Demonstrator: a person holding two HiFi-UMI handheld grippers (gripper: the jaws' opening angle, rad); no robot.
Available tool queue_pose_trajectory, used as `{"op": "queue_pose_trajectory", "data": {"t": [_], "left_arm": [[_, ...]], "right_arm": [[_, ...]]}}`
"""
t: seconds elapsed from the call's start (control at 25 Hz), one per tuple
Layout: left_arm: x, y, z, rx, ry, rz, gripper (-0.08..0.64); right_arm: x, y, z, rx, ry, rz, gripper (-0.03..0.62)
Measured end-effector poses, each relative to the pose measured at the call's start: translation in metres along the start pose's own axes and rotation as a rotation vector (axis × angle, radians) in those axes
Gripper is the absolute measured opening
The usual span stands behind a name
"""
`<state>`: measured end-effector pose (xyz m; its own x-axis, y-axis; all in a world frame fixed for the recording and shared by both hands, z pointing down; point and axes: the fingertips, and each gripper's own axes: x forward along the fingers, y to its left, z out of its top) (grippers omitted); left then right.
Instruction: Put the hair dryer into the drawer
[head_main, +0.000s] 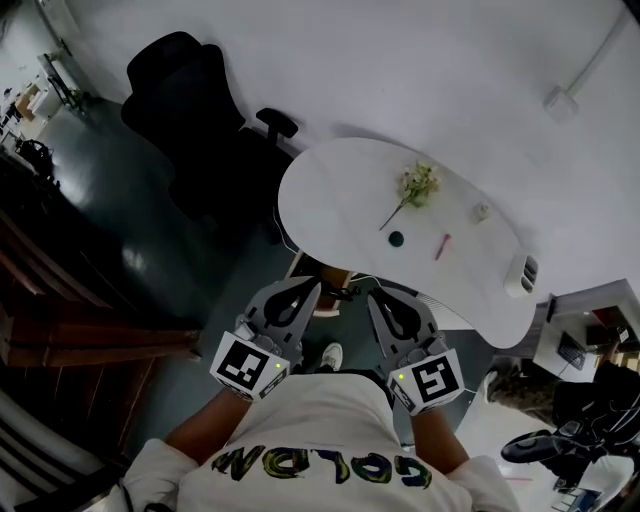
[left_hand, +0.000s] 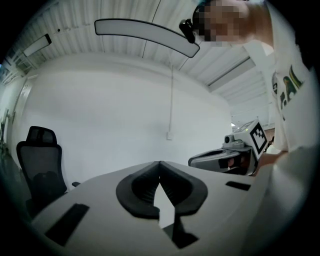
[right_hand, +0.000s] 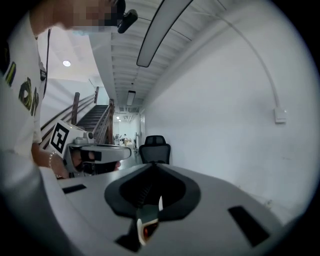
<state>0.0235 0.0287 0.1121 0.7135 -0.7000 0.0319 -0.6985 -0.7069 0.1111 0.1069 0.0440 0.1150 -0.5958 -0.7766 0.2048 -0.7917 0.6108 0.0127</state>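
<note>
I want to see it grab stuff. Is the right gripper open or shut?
Shut. In its own view the right gripper has its jaw tips touching, with nothing between them.

White lettered T-shirt (head_main: 320, 425) — grey left gripper (head_main: 316, 290) and right gripper (head_main: 373, 293), black-and-white marker cubes (head_main: 250, 365)

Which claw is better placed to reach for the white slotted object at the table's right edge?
Right, probably. The right claw sits nearer the white slotted object on the white oval table; the left claw is farther. Both are shut and empty.
</note>
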Motion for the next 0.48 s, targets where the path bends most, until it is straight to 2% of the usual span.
{"op": "queue_pose_trajectory", "data": {"t": [0.2,0.48], "left_arm": [[-0.006,-0.012,0.019,0.013,-0.029,-0.010,0.012],[-0.003,-0.013,0.026,0.007,-0.058,-0.007,0.012]], "right_arm": [[-0.012,0.004,0.016,-0.017,-0.024,-0.008,0.038],[-0.018,-0.009,0.026,-0.018,-0.051,-0.072,0.026]]}}
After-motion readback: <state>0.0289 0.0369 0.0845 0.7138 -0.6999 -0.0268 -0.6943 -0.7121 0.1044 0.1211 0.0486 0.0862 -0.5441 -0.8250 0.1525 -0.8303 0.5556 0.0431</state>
